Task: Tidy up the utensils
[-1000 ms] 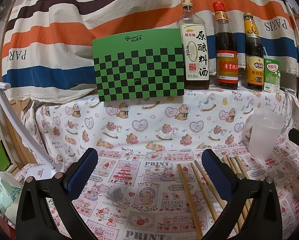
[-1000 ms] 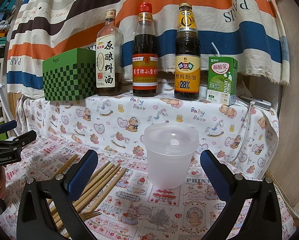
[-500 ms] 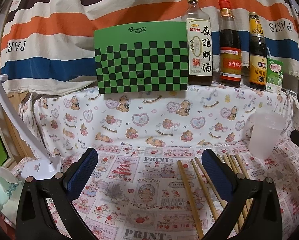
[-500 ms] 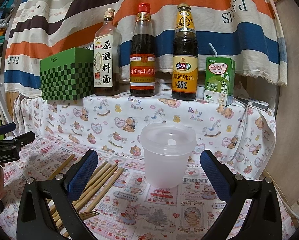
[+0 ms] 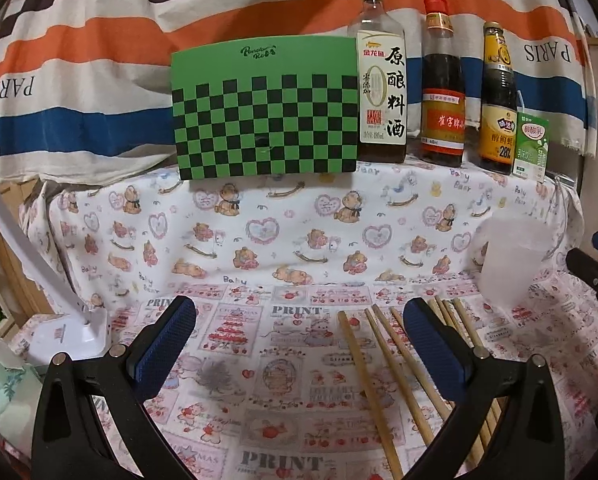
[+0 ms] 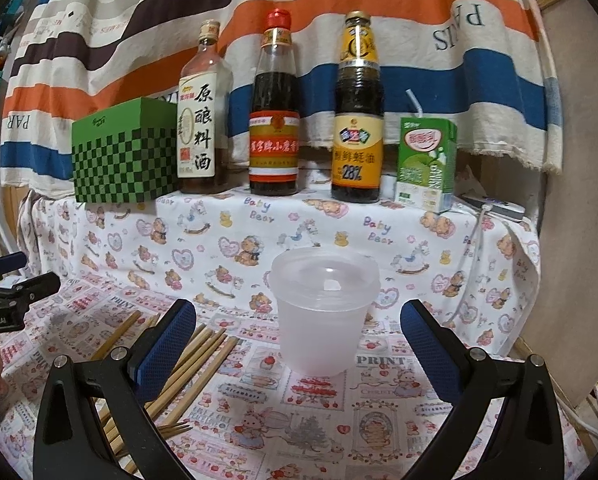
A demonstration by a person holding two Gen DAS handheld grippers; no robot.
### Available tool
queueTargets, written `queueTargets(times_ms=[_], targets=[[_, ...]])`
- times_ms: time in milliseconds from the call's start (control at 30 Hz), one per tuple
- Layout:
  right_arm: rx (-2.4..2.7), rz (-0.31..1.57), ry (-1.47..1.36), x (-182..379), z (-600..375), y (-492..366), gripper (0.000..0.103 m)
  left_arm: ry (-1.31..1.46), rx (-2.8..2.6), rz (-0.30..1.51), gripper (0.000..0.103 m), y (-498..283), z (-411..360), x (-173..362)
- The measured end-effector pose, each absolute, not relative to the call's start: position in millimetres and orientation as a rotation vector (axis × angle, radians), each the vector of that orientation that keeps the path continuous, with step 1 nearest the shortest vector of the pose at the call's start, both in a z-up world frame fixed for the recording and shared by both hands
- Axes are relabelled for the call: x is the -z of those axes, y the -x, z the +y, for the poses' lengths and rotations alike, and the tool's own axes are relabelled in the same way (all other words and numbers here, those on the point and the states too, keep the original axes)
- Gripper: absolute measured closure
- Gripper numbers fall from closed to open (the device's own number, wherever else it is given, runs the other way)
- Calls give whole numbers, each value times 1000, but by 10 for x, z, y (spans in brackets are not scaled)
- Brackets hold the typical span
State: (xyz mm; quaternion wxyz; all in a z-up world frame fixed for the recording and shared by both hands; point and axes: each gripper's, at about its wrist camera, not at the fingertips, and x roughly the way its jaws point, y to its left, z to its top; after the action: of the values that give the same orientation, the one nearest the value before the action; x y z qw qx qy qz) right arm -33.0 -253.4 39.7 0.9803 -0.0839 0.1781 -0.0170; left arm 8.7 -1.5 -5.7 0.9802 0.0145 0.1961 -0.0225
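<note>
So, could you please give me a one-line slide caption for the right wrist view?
Open right hand-held gripper faces an empty plastic cup, with chopsticks lying loose on the cloth beside it.

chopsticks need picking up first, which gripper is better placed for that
Left, probably. The left gripper is open with loose chopsticks lying between and under its fingers. The right gripper is open too, but faces the plastic cup, chopsticks off to its left.

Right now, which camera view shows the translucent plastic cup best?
The right wrist view: the translucent plastic cup stands whole and centred, rim and base both visible, straight ahead between the open right tongs. The left wrist view shows the same cup only near its right edge, faint against the printed cloth.
</note>
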Motion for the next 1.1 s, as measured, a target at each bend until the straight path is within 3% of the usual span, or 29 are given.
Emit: queueTargets(times_ms=[167, 233, 300, 367, 433, 467, 533, 700, 833, 933, 1100], targets=[[19, 367, 146, -439, -2521, 386, 1, 9, 70, 399, 0, -28, -30, 20], [8, 377, 144, -458, -2493, 404, 22, 31, 86, 412, 1, -14, -23, -1], [-32, 418, 121, -464, -2487, 393, 30, 43, 81, 420, 13, -13, -12, -17], [-71, 470, 57, -444, -2525, 370, 49, 54, 61, 446, 28, -36, 10, -13], [-81, 516, -1, -402, -2570, 337, 69, 77, 55, 475, 37, -72, 49, 8], [-86, 533, -13, -376, -2577, 320, 73, 86, 53, 488, 42, -88, 62, 19], [-69, 554, 3, -333, -2560, 304, 90, 89, 46, 511, 46, -122, 69, 50], [-26, 573, 70, -362, -2478, 309, 92, 78, 129, 686, 50, -287, -30, 243], [25, 651, 89, -441, -2362, 237, 92, 58, 187, 818, 58, -362, -160, 402], [23, 786, 70, -418, -2257, 113, 92, 32, 183, 847, 58, -353, -226, 447], [30, 834, 5, -341, -2143, 3, 92, -36, 183, 932, 58, -390, -352, 612]])
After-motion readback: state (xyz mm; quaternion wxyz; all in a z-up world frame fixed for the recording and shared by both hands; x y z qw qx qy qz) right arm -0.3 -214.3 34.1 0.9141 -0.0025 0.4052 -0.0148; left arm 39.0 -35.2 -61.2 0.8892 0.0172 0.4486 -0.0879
